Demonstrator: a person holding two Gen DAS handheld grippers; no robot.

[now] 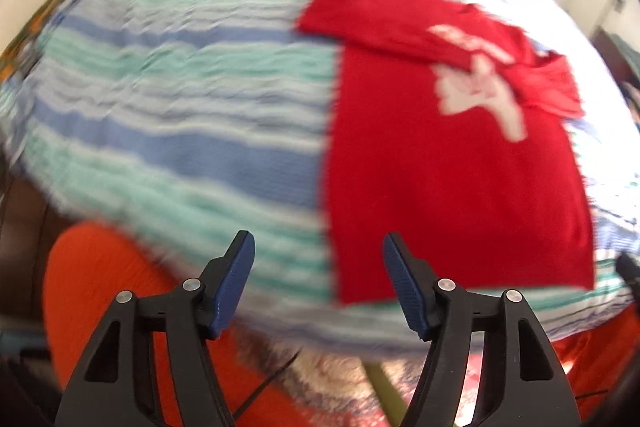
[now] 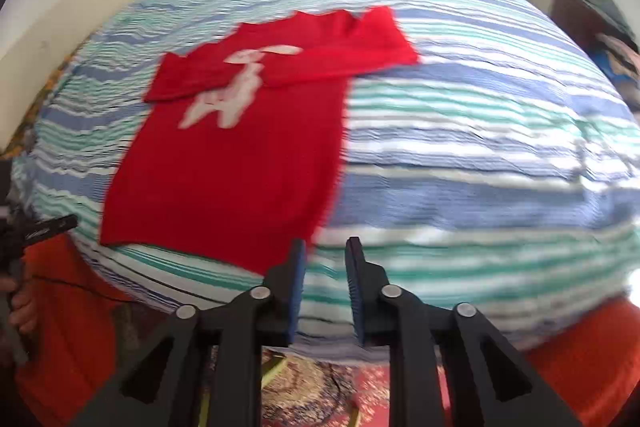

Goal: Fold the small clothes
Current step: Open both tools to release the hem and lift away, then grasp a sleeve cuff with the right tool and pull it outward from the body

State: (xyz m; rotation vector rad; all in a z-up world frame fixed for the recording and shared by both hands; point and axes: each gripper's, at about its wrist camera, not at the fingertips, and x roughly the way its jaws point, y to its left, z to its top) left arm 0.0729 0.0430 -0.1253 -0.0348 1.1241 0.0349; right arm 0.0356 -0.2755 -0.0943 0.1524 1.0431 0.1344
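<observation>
A red shirt [image 1: 452, 187] with a white animal print [image 1: 480, 95] is lying flat on a bed covered by a blue, green and white striped cover [image 1: 180, 115]. Its hem is sitting near the bed's near edge, and its collar end is pointing toward the far edge. Both sleeves are lying folded across the chest, partly covering the print; in the right wrist view the shirt [image 2: 232, 163] is showing the same crossed sleeves over the print [image 2: 228, 99], with one cuff reaching out over the striped cover [image 2: 480, 147].

The left gripper [image 1: 319, 247] is hanging above the near edge of the bed, just beside the shirt's hem corner, its fingers [image 1: 236, 279] standing wide apart with nothing between them. The right gripper [image 2: 326, 251] is hovering over the near edge at the shirt's other hem corner, its fingers [image 2: 296, 287] parted by a narrow gap and holding nothing; the pads are not touching the cloth.

Below the bed edge, orange fabric [image 1: 104, 299] is showing, and a patterned rug [image 2: 320, 387] is lying on the floor. Both views are blurred.
</observation>
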